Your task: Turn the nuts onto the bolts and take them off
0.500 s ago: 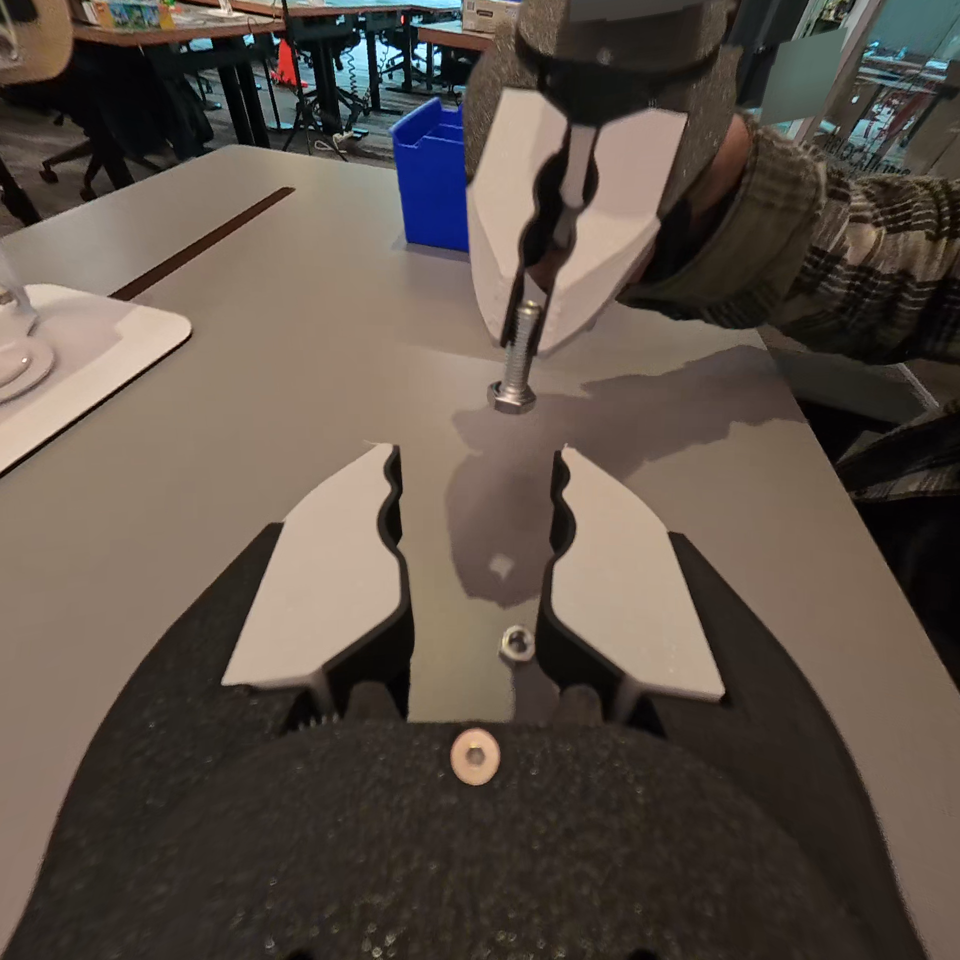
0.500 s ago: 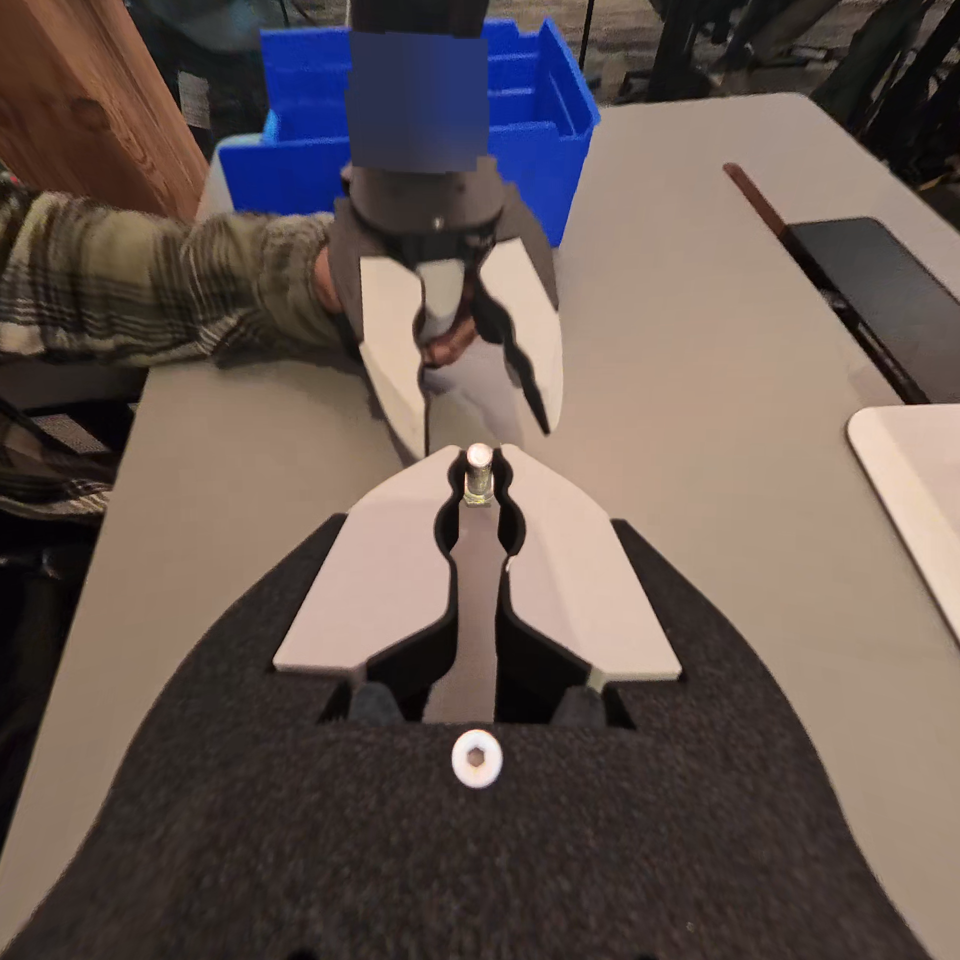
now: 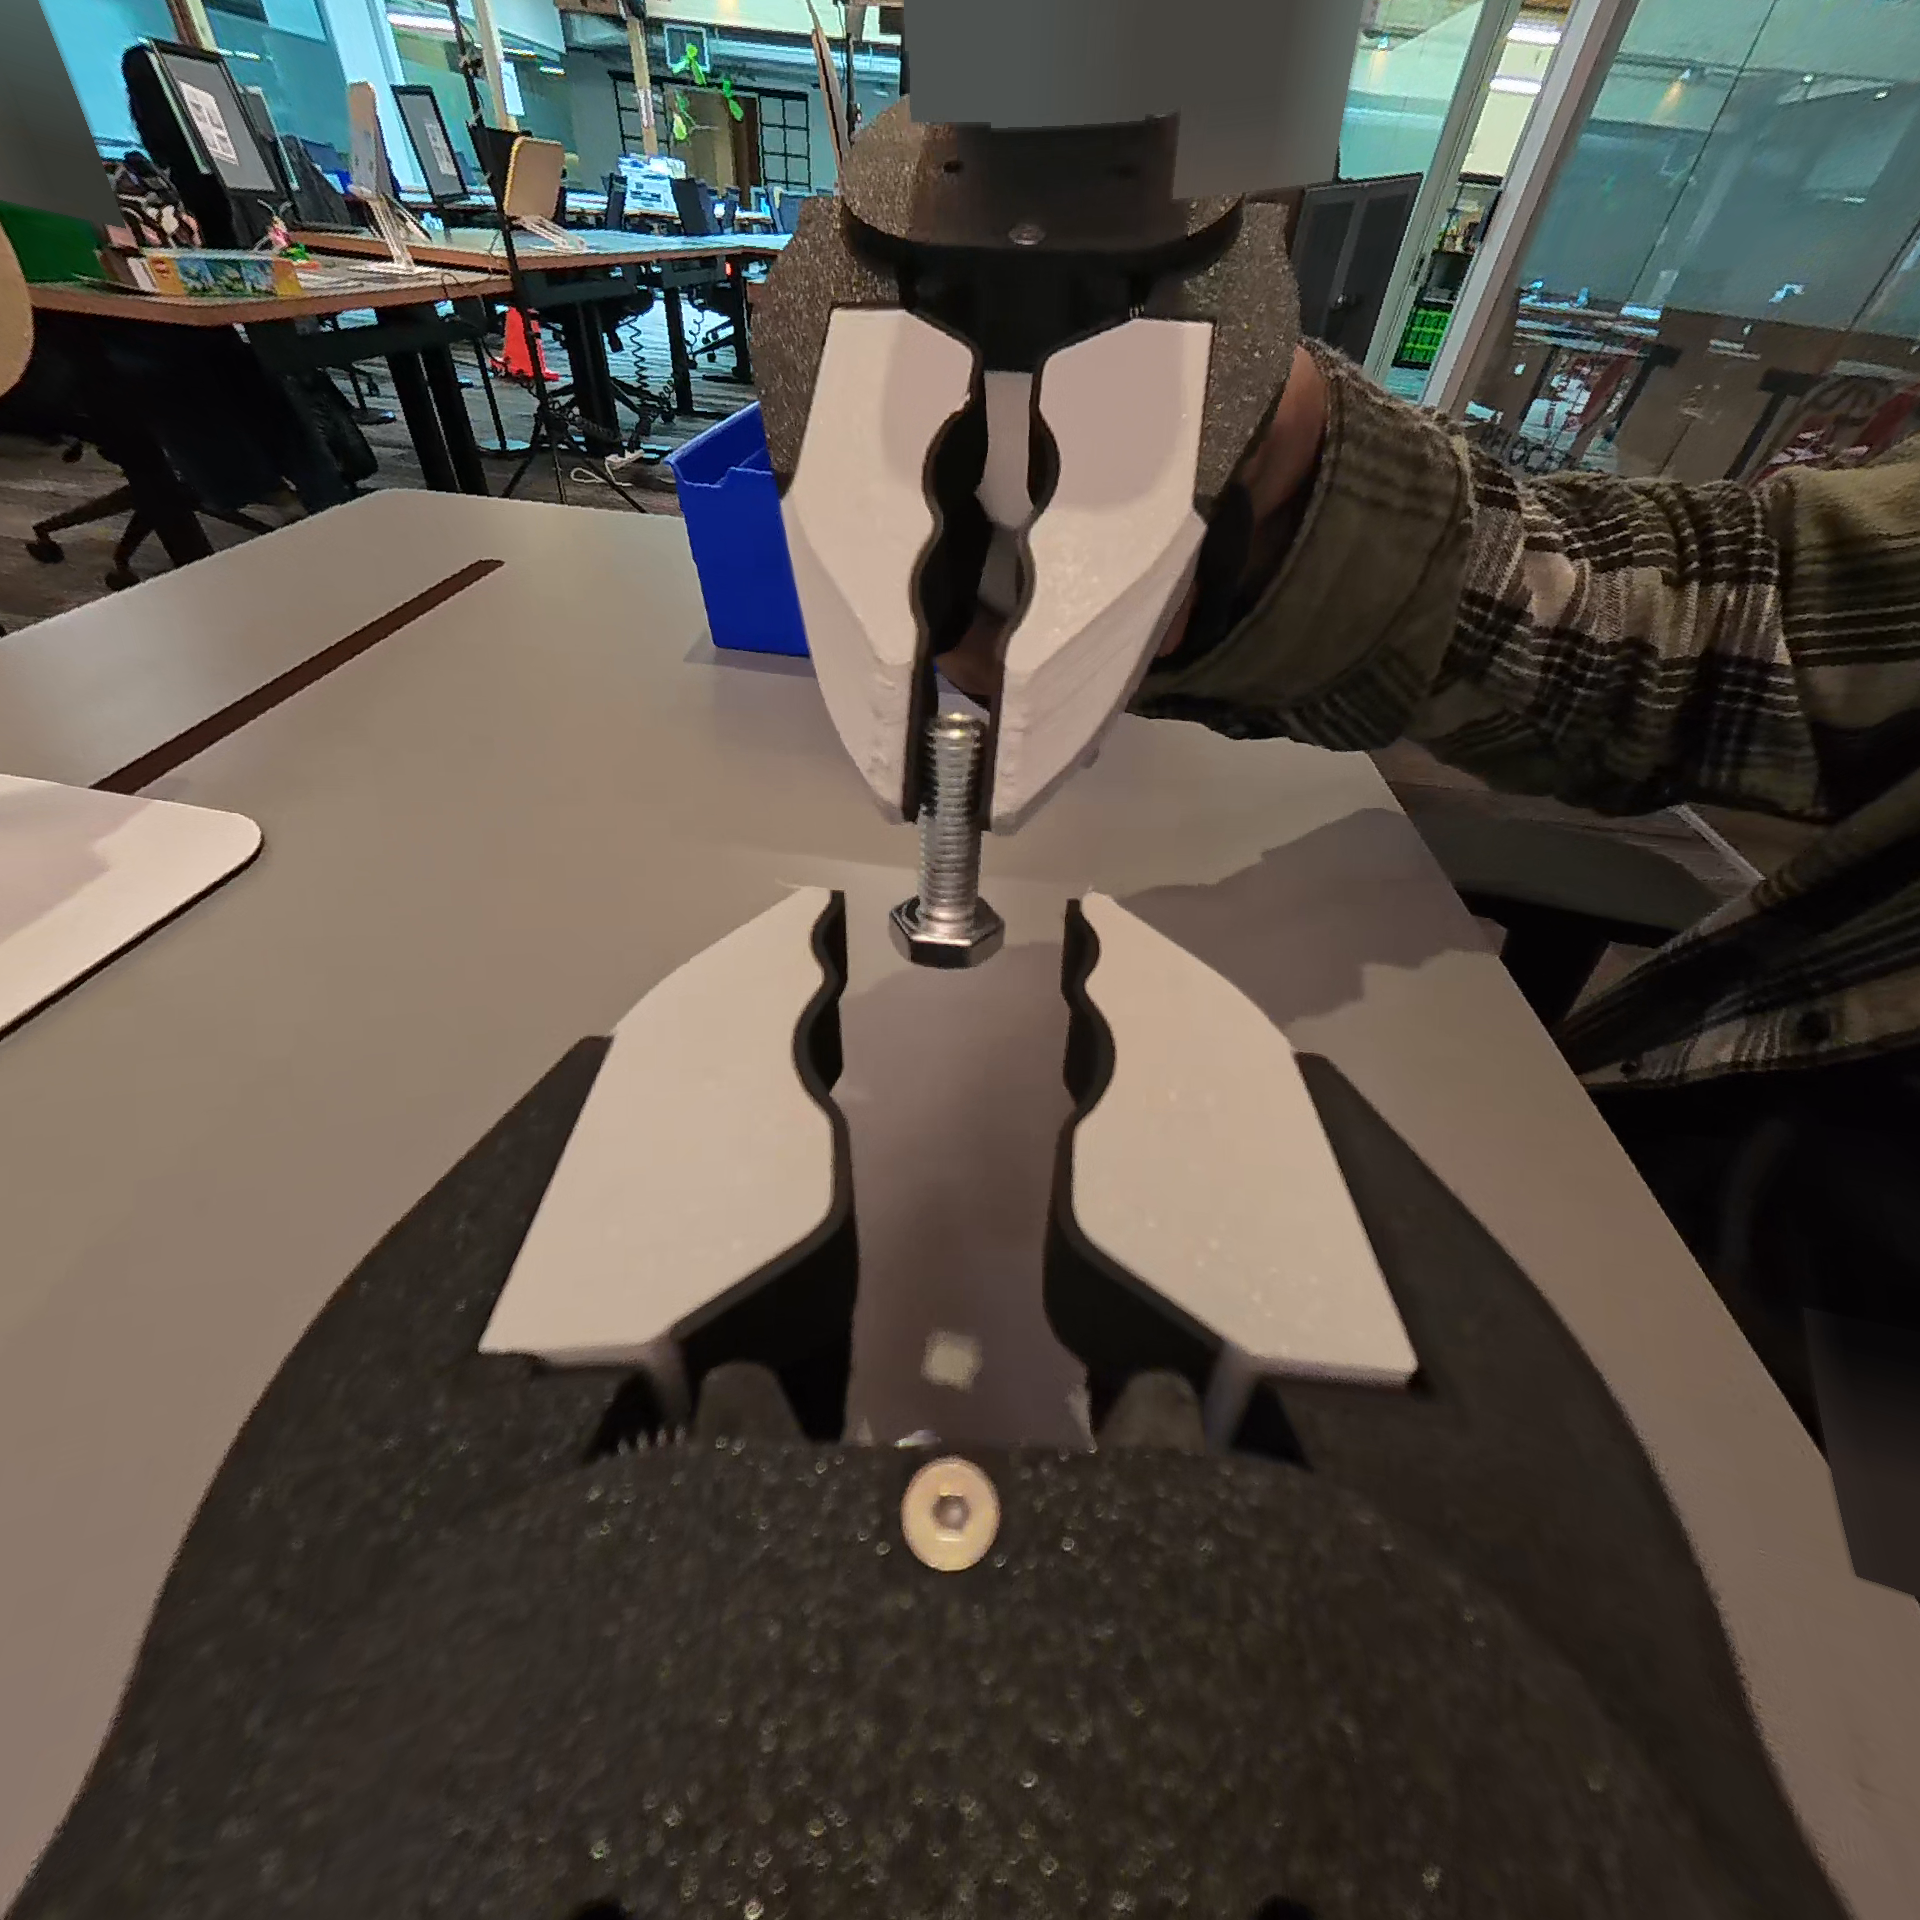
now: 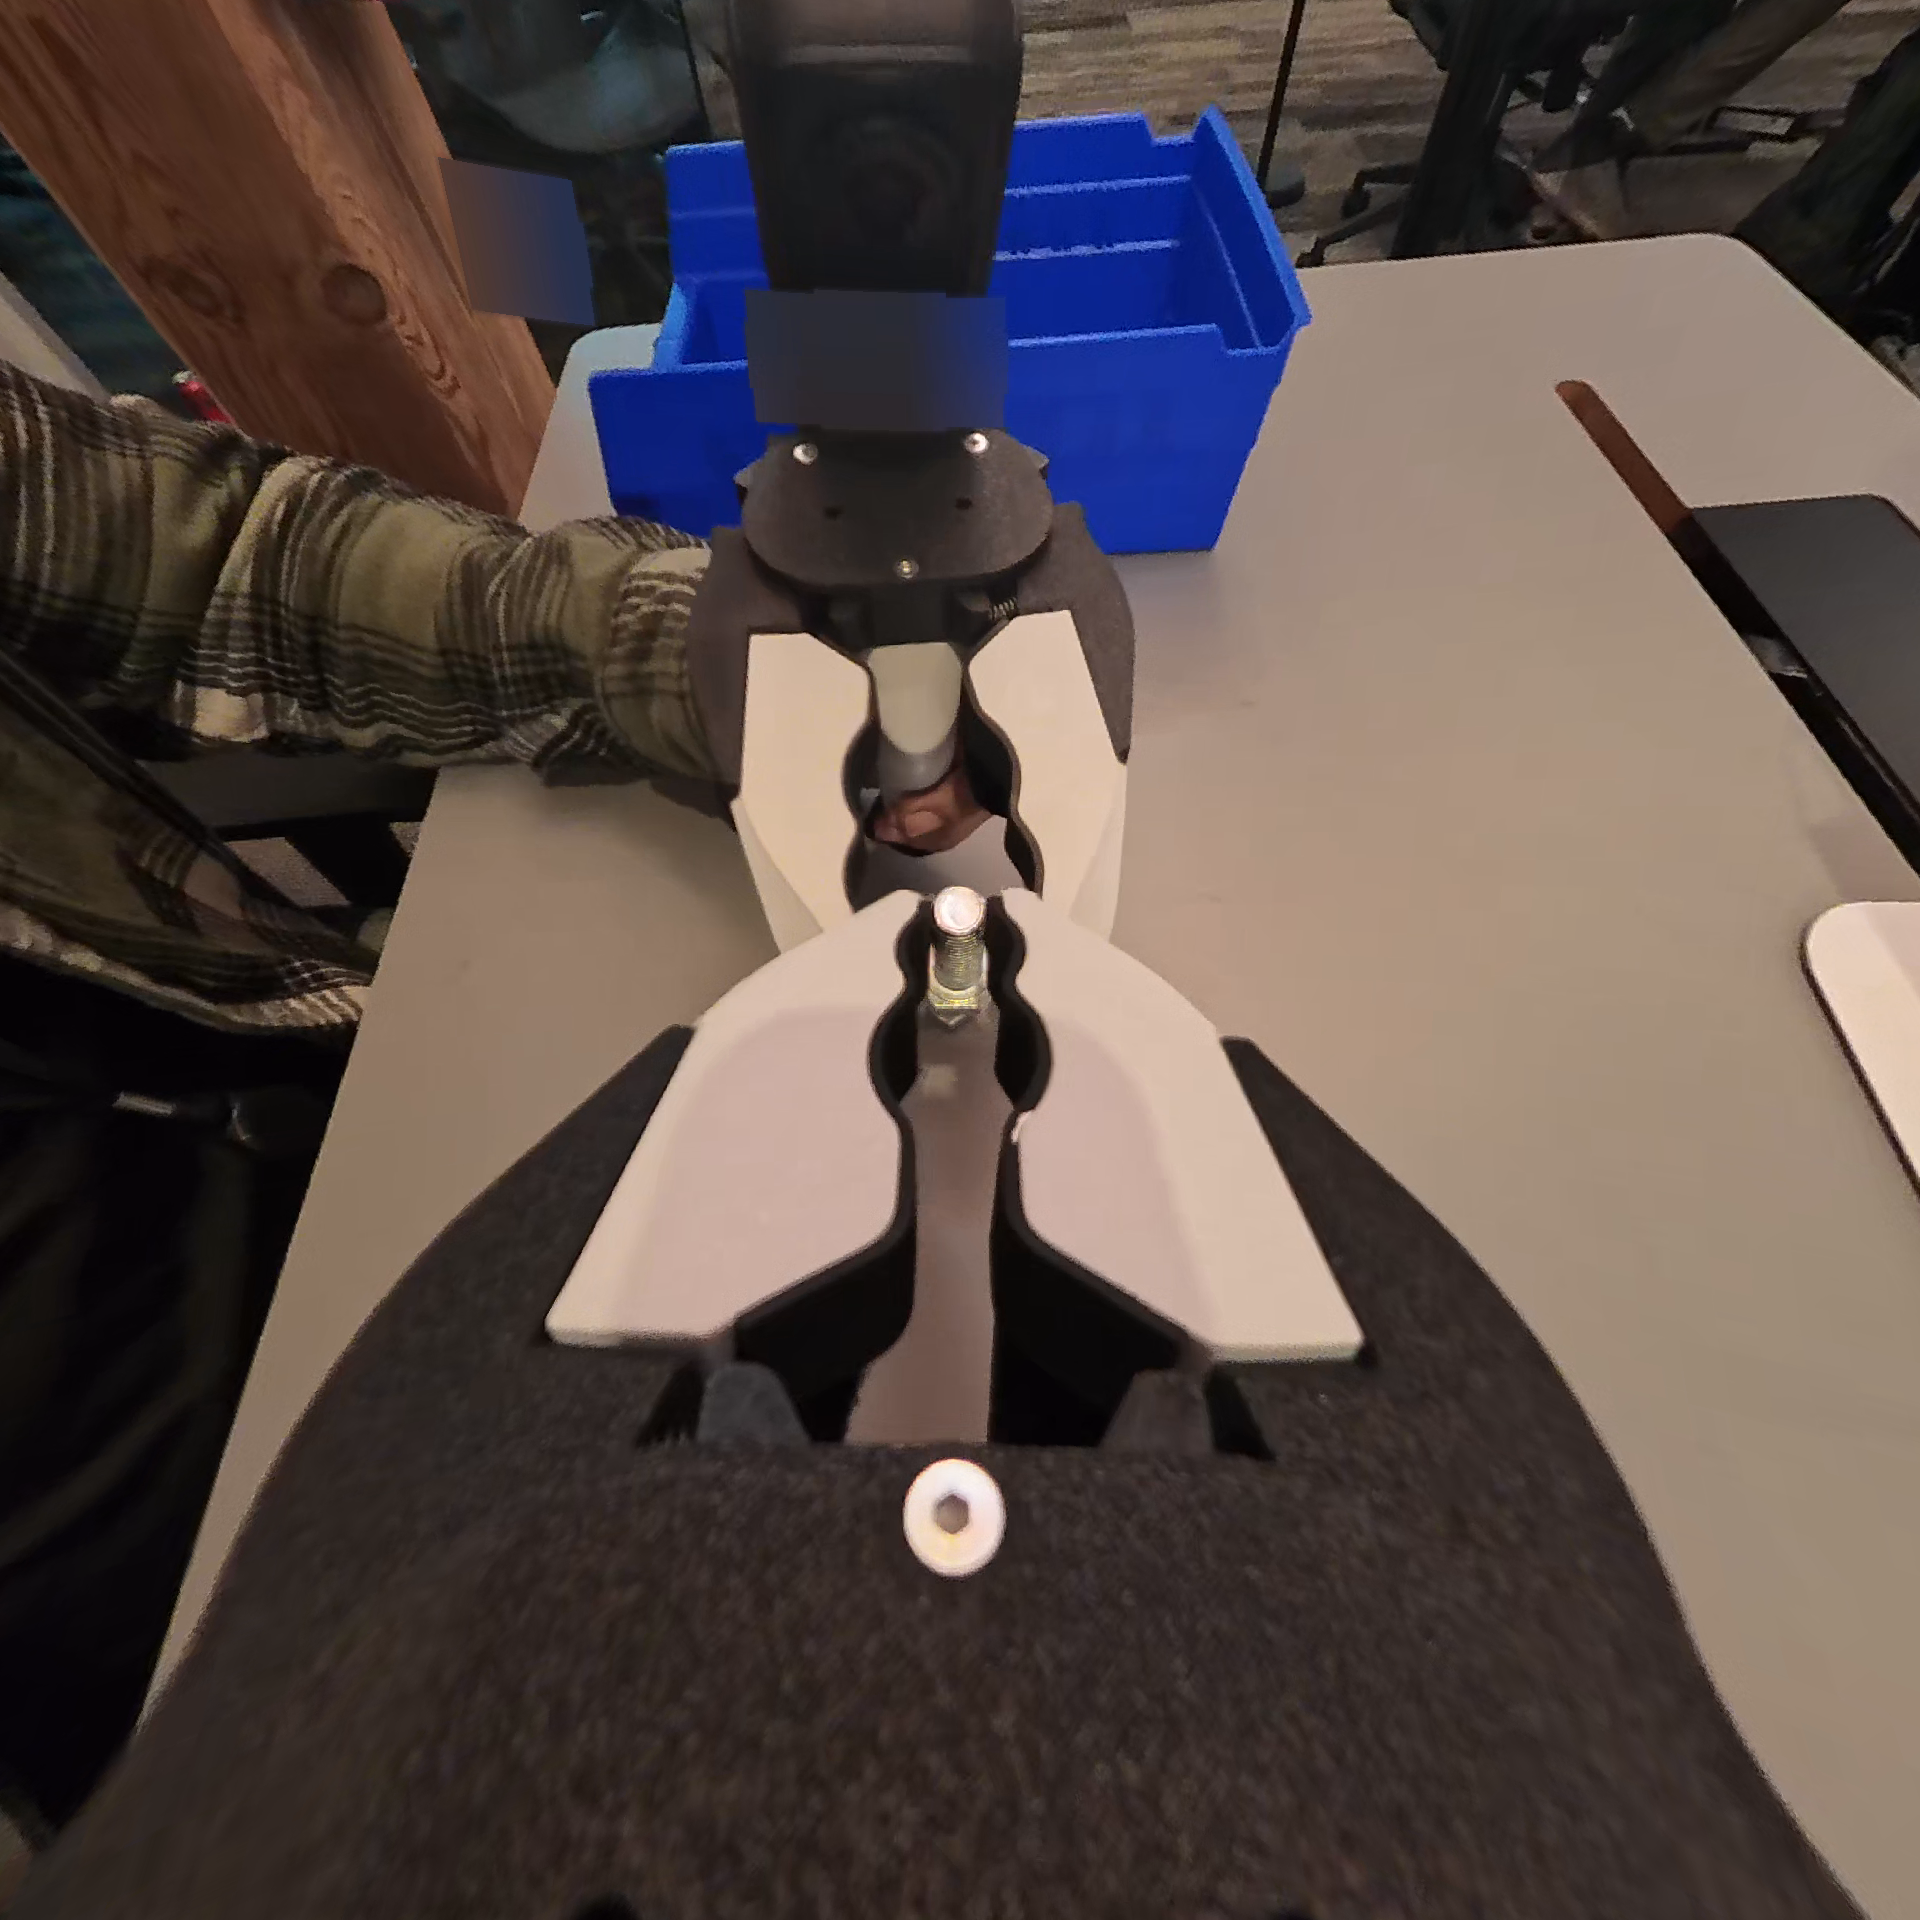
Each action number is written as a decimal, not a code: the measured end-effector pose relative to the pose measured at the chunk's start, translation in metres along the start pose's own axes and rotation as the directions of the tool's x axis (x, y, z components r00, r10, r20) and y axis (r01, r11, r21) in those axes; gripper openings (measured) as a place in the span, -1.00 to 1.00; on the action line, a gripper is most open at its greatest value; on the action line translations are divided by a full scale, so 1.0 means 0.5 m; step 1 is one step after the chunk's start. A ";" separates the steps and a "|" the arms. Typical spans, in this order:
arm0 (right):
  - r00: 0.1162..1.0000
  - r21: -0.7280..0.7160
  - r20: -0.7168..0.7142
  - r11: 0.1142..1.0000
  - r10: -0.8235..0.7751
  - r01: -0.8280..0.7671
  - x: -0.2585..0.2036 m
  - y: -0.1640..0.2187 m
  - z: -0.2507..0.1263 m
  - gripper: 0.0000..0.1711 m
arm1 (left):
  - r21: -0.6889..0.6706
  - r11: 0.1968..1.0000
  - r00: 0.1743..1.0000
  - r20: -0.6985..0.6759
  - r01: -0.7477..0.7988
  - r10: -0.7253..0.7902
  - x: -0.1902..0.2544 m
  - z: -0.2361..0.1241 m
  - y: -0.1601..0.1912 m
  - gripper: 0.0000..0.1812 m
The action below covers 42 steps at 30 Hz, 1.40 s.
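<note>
1. The right gripper (image 3: 954, 800) is clamped on the threaded shank of the bolt (image 3: 948, 847), with its two white fingers closed against the threads near the top.
2. The bolt stands upright, hex head down on the grey table (image 3: 468, 831), and the shank runs up between the right fingertips.
3. In the right wrist view the bolt (image 4: 956, 961) shows end-on, its flat tip right at the tips of the right gripper (image 4: 957, 909).
4. The left gripper (image 3: 948, 920) is spread wide and grips nothing; I cannot tell whether its fingers touch anything.
5. The bolt head sits just between the left fingertips, with clear gaps on both sides.
6. From the right wrist view the left gripper (image 4: 935, 894) faces the right one head-on, tips just beyond the bolt.
7. A blue bin (image 4: 1143, 343) stands on the table behind the left gripper.
8. Against half a second ago, the left gripper has come forward: the bolt was then well ahead of its tips and now lies level with them.
9. The nut that lay between the left fingers near their base is no longer seen there; only a pale blurred spot (image 3: 951, 1356) shows on the table.
10. The right gripper's hold on the bolt is unchanged.
</note>
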State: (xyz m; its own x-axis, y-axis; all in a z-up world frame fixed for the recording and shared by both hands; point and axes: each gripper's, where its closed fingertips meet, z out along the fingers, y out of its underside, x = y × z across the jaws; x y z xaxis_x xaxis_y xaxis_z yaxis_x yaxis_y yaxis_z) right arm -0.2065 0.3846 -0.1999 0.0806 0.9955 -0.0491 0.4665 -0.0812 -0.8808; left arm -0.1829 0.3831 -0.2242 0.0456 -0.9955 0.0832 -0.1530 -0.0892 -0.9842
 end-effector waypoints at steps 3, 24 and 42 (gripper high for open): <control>1.000 -0.003 0.009 1.000 -0.003 0.003 -0.002 -0.001 0.003 -0.89 | -0.003 1.000 1.000 -0.002 -0.004 0.004 0.000 -0.001 0.001 -0.62; 0.998 -0.058 0.056 0.998 -0.024 0.028 -0.016 0.013 0.009 -0.89 | -0.067 0.998 0.999 -0.028 -0.019 0.018 0.014 0.014 0.024 -0.77; 0.999 -0.161 0.026 0.986 -0.038 0.041 -0.025 0.140 0.123 -0.64 | 0.141 0.989 0.944 0.317 0.045 -0.089 -0.146 -0.131 -0.009 -0.77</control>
State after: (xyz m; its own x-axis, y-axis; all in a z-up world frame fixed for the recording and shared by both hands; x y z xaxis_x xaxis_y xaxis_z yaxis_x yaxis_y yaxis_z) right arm -0.2290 0.3695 -0.2900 0.0401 0.9988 -0.0279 0.6053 -0.0465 -0.7946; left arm -0.2505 0.4540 -0.2155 0.3694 -0.9219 0.1164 -0.0095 -0.1290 -0.9916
